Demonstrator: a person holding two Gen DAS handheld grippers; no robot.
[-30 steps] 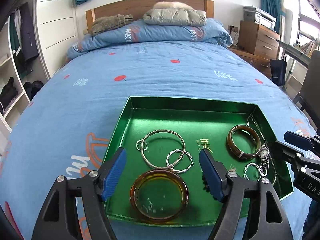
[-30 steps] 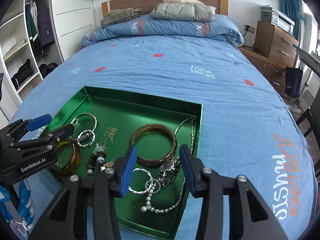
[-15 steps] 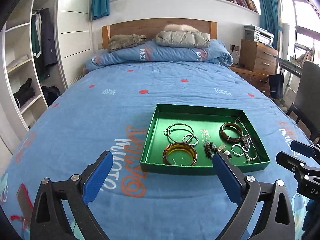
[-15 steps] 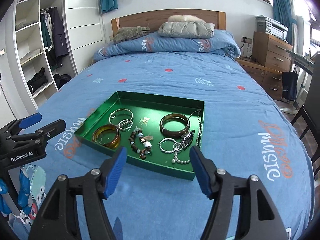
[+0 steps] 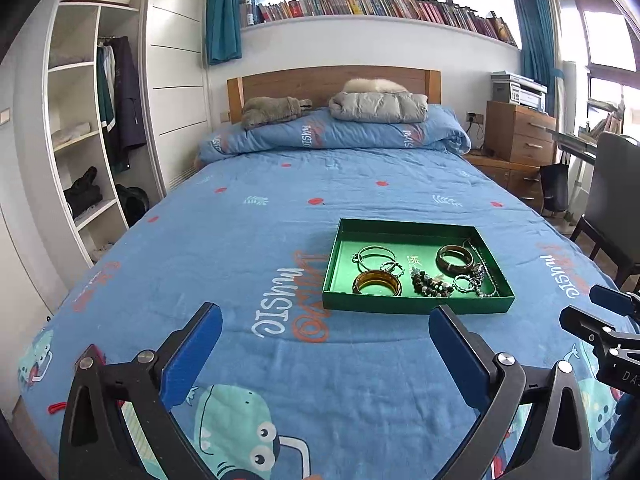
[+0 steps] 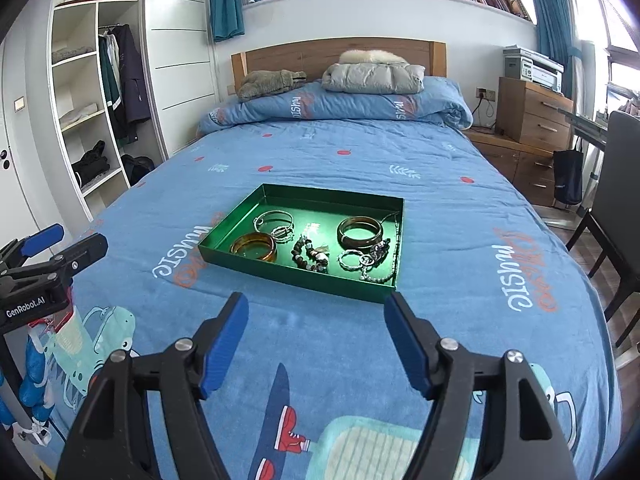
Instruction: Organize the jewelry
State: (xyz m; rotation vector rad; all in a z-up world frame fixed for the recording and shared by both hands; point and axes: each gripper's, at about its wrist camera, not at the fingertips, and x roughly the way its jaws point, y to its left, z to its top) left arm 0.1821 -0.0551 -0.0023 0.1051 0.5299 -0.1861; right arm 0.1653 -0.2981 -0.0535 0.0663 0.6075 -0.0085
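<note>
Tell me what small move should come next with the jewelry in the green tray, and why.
Probably none beyond resting: every piece visible lies inside the shallow green metal tray on the blue bed cover. The left gripper is open and empty; the right gripper is opening, also empty, both short of the tray.

A home bedroom: a bed [image 5: 320, 208] with blue bedding fills the centre, an open wardrobe [image 5: 92, 140] at left, a bookshelf [image 5: 380, 4] along the top.
</note>
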